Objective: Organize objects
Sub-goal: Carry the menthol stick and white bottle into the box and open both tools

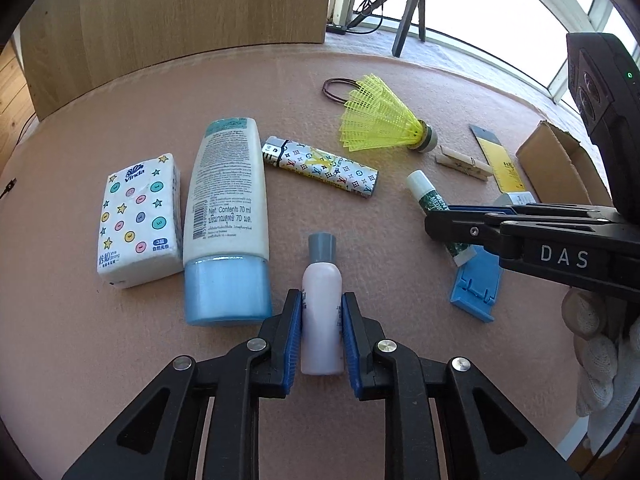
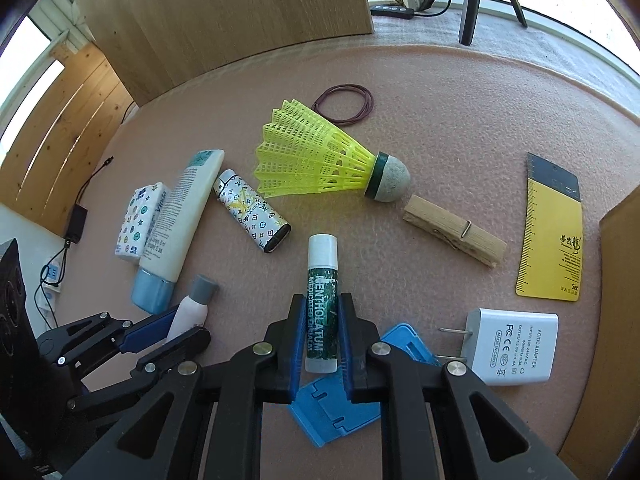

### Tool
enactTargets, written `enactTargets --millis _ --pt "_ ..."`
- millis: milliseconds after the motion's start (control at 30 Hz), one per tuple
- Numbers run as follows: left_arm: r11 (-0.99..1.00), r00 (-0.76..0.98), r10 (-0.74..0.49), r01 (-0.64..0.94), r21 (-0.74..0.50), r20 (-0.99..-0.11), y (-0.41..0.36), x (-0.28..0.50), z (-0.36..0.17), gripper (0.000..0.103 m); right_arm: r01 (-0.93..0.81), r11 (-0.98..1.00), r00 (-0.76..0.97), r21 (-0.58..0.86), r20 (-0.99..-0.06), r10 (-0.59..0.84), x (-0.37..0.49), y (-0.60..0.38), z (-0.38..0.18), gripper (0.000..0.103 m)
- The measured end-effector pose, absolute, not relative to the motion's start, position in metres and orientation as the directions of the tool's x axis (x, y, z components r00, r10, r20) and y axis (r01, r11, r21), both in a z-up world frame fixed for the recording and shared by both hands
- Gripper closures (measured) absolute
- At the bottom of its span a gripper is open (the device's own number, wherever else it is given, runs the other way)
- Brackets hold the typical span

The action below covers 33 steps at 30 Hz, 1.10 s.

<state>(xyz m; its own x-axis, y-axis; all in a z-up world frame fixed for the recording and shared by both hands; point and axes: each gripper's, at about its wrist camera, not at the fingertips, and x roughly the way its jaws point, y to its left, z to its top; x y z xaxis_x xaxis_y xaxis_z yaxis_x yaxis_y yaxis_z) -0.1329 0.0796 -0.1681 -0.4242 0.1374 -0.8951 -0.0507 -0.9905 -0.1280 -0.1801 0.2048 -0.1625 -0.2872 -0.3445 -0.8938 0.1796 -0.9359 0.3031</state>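
My left gripper (image 1: 322,300) is shut on a small white bottle (image 1: 322,308) with a grey cap, low over the pink table (image 1: 120,340); it also shows in the right wrist view (image 2: 188,312). My right gripper (image 2: 322,300) is shut on a green Mentholatum lip balm stick (image 2: 322,300), just above a blue plastic holder (image 2: 340,412). In the left wrist view the right gripper (image 1: 436,226) comes in from the right with the lip balm (image 1: 424,194). A tissue pack (image 1: 138,220), a lotion tube (image 1: 226,220) and a patterned lighter (image 1: 320,166) lie side by side.
A yellow shuttlecock (image 2: 320,160), brown hair ties (image 2: 346,104), a wooden clothespin (image 2: 454,230), a yellow ruler card (image 2: 554,236) and a white power adapter (image 2: 512,346) lie on the table. A cardboard box (image 1: 560,160) stands at the right edge. A wooden board (image 1: 176,20) stands behind.
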Motion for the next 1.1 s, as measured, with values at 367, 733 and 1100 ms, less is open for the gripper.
enactTargets --millis 367,733,1100 --pt "-0.989 -0.451 0.142 -0.035 -0.141 -0.881 0.077 -0.117 -0.151 0.082 0.165 -0.92 -0.353 0.356 -0.85 -0.392 -0.156 0.223 -0.13 0.089" --pt "-0.983 -0.51 0.182 -0.109 -0.147 -0.84 0.108 -0.124 -0.109 0.082 0.111 -0.936 -0.487 0.335 -0.802 -0.345 -0.11 0.29 -0.074 0.089" --pt "-0.952 -0.531 0.272 -0.268 -0.145 -0.803 0.189 -0.147 -0.081 0.082 -0.016 -0.96 -0.547 0.279 -0.806 -0.226 -0.066 0.364 -0.061 0.089"
